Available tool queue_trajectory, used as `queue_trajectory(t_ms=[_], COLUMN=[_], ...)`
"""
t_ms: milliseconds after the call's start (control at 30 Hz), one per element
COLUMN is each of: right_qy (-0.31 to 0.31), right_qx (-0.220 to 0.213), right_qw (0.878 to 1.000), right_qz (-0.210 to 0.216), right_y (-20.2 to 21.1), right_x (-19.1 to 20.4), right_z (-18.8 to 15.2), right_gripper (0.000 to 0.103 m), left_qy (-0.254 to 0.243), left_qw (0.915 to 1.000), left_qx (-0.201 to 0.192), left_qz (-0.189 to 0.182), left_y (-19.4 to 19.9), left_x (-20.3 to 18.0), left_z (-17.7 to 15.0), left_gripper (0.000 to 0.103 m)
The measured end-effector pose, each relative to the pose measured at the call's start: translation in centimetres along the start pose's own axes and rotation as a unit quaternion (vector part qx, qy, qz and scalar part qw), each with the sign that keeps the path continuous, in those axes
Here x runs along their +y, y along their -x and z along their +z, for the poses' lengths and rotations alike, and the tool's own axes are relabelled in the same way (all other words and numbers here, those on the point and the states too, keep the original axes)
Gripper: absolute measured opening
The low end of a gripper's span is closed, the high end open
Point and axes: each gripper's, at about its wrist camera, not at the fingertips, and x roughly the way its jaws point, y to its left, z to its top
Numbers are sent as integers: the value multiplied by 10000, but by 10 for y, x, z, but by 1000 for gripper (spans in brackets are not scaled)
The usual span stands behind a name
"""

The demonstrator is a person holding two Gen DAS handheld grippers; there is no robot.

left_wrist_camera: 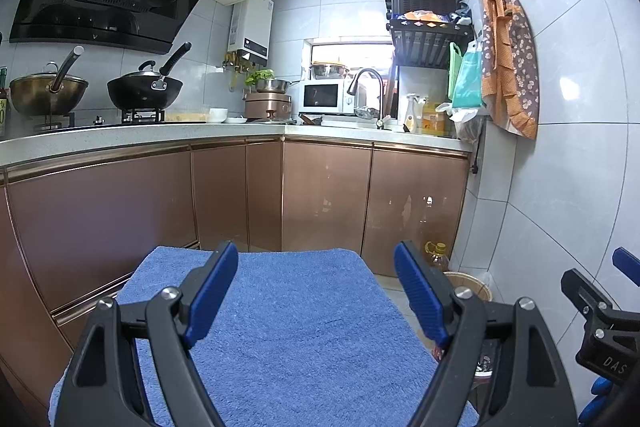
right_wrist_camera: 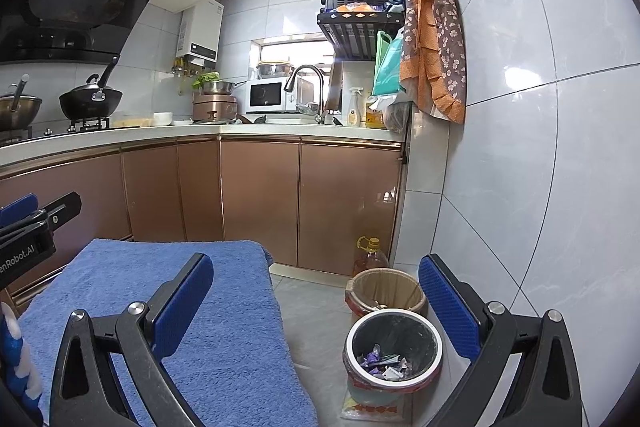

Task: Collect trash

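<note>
A round trash bin (right_wrist_camera: 394, 351) with a black liner stands on the floor to the right of the blue towel; it holds several small purple and white wrappers (right_wrist_camera: 382, 363). My right gripper (right_wrist_camera: 316, 301) is open and empty, above the towel's right edge and the bin. My left gripper (left_wrist_camera: 316, 291) is open and empty over the blue towel (left_wrist_camera: 296, 323), which shows no trash on it. The towel also shows in the right wrist view (right_wrist_camera: 168, 307). The bin is mostly hidden behind my left gripper's right finger in the left wrist view.
A second, tan-lined bin (right_wrist_camera: 386, 289) stands behind the first, with an oil bottle (right_wrist_camera: 370, 255) by the cabinets (right_wrist_camera: 260, 195). The tiled wall (right_wrist_camera: 520, 187) is close on the right. The counter (left_wrist_camera: 240, 131) carries pots, a microwave and a sink.
</note>
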Motion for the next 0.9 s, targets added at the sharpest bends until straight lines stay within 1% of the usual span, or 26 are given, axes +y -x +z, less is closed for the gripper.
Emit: queue_trajectory(t_ms=[467,900], right_qy=[-2,-11], right_qx=[-4,-21], right_qw=[10000,10000], right_qz=[19,27], right_y=[1,2], right_x=[2,3], right_z=[-1,-2], right_gripper=[103,103], left_qy=[-45,-31], left_qw=[10000,10000], left_qx=[-8,-23], left_qz=[-32,13], left_y=[4,6], left_x=[-2,-4], left_z=[-2,-3], left_gripper=[80,80])
